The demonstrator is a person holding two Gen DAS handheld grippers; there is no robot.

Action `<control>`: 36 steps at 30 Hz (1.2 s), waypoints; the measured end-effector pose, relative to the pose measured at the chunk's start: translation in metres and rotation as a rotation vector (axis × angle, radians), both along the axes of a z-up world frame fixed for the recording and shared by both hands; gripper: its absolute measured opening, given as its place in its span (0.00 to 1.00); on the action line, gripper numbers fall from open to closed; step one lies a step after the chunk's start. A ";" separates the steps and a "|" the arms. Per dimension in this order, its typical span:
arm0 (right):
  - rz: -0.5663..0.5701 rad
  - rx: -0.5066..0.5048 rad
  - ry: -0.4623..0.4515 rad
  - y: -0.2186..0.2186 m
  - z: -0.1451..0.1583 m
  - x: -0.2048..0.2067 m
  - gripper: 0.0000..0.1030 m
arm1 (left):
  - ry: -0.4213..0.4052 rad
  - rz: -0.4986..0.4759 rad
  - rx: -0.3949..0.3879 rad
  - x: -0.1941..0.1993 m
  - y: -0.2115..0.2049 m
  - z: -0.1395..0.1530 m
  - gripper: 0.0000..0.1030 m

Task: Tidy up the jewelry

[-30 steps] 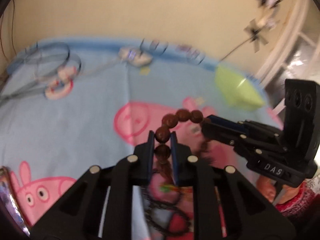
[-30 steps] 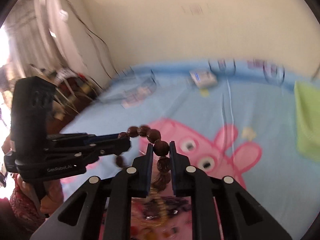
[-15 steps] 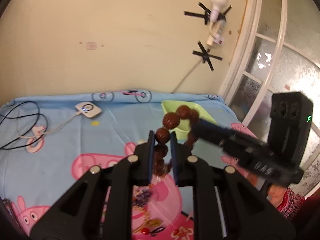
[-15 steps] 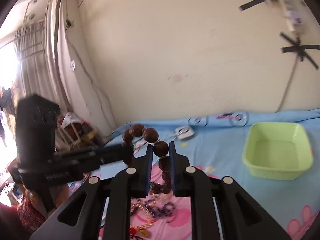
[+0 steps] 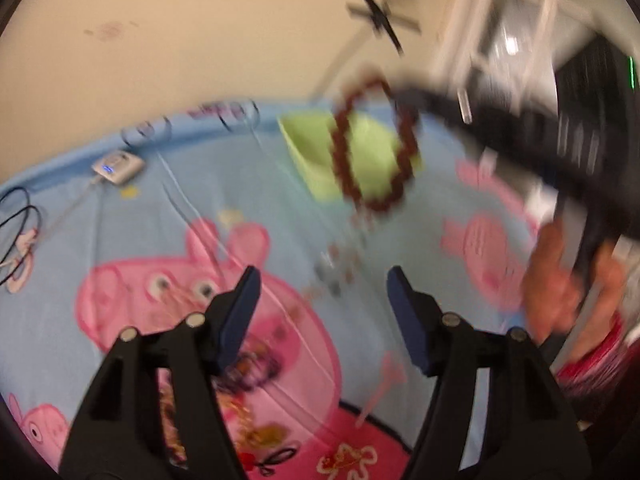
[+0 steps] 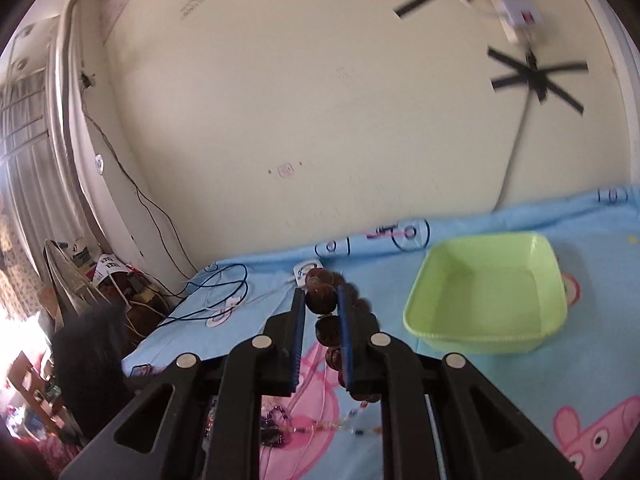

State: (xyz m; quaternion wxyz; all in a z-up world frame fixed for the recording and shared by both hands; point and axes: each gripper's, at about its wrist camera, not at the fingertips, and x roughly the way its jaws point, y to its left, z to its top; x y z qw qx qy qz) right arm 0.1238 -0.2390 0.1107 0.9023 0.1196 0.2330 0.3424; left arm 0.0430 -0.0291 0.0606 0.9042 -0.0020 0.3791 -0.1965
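Gripping one dark bead between its narrowed blue-lined fingers, the right gripper (image 6: 321, 304) is holding the brown wooden-bead bracelet (image 6: 334, 320), whose remaining beads are dangling in a loop below and behind the pads, above the bedsheet. The relation that matters is sideways: the square light-green plastic tray (image 6: 486, 336) is sitting to the right of the fingertips in the right wrist view, at about the same height in the frame and near, with nothing between, so the carry is probably a short swing rightward until the loop is hanging over the tray's open top. In the left wrist view the bracelet (image 5: 374, 146) is showing as a blurred oval ring, long axis running up and down, hanging in front of the tray (image 5: 304, 148) at upper centre. The left gripper (image 5: 322, 292) is standing wide apart and holding nothing, low in its frame, clearly the farther of the two. Beneath both, more jewellery is lying tangled on the blue cartoon-pig bedsheet (image 6: 500, 400).
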 end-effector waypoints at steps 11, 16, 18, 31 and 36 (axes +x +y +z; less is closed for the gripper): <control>0.002 0.022 -0.058 -0.011 0.023 -0.021 0.00 | 0.077 -0.052 0.007 0.049 -0.033 -0.011 0.05; 0.031 -0.026 0.016 -0.007 0.006 -0.015 0.00 | 0.015 -0.090 -0.130 -0.001 0.011 0.036 0.05; 0.083 -0.057 0.074 0.004 -0.011 -0.014 0.00 | -0.039 -0.092 -0.164 -0.016 0.022 0.066 0.05; 0.313 -0.055 0.192 0.042 -0.059 -0.061 0.56 | -0.282 -0.085 -0.247 -0.047 0.054 0.195 0.05; 0.362 -0.067 0.060 0.045 -0.023 -0.070 0.56 | -0.291 -0.113 -0.230 -0.039 0.022 0.200 0.05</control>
